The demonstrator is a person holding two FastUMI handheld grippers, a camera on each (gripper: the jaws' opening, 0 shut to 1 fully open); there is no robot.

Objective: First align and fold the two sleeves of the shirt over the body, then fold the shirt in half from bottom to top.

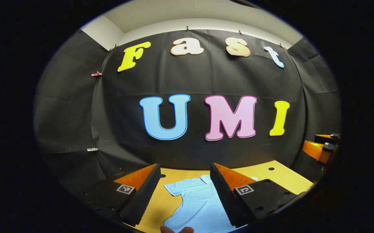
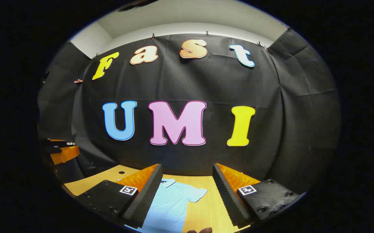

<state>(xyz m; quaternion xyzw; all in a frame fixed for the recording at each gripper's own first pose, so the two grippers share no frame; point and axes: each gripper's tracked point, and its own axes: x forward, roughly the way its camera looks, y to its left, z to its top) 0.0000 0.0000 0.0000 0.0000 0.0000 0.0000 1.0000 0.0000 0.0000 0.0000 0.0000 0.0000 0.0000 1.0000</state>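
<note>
A light blue short-sleeved shirt (image 1: 196, 204) lies flat on the wooden table (image 1: 277, 176), collar toward the far wall. In the left gripper view its one sleeve (image 1: 174, 188) spreads out between my fingers. My left gripper (image 1: 185, 194) hovers above the shirt, open and holding nothing. In the right gripper view the same shirt (image 2: 170, 204) shows its other sleeve (image 2: 197, 195) spread outward. My right gripper (image 2: 187, 197) is open above it, with nothing between its fingers. The other gripper (image 1: 322, 147) shows at the far right of the left gripper view, and at the far left (image 2: 60, 150) of the right gripper view.
The wooden table (image 2: 206, 210) has small round holes (image 1: 271, 169) near its back edge. The black cloth wall stands close behind it. A fingertip (image 1: 177, 229) shows at the bottom edge of the left gripper view, and a fingertip (image 2: 201, 230) at the bottom of the right.
</note>
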